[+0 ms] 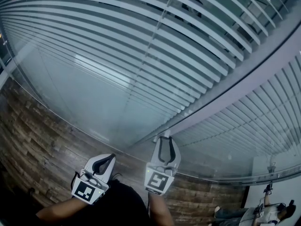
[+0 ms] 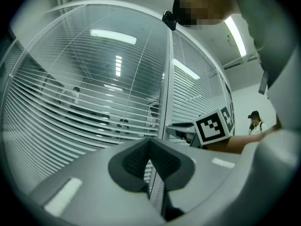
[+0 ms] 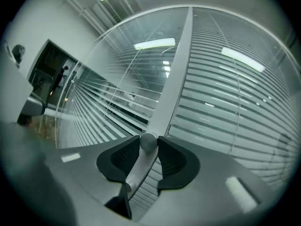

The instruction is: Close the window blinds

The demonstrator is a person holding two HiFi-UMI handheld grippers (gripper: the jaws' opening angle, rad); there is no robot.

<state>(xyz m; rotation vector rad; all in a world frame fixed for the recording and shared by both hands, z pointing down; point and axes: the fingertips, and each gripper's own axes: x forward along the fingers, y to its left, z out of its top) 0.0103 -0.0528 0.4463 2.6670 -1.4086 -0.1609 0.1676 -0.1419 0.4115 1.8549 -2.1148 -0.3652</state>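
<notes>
Glass-walled office. Blinds [image 1: 141, 55] part open behind the panes. Right gripper [image 1: 165, 146] pinches tilt knob [image 3: 148, 142] at centre post [image 3: 176, 79]. Left gripper [image 2: 150, 147] closed, empty. Advice: squeeze firmly, roll wrist slowly, don't slip.

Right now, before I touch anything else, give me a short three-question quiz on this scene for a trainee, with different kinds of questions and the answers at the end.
1. True or false: the left gripper has its fingers closed on the knob.
2. Multiple choice: what sits between the fingers of the right gripper? A) a pull cord. B) a round silver knob. C) nothing.
3. Short answer: what grey upright part separates the two panes of blinds?

Key
1. False: its fingers are shut together with nothing between them.
2. B.
3. The frame post.
</notes>
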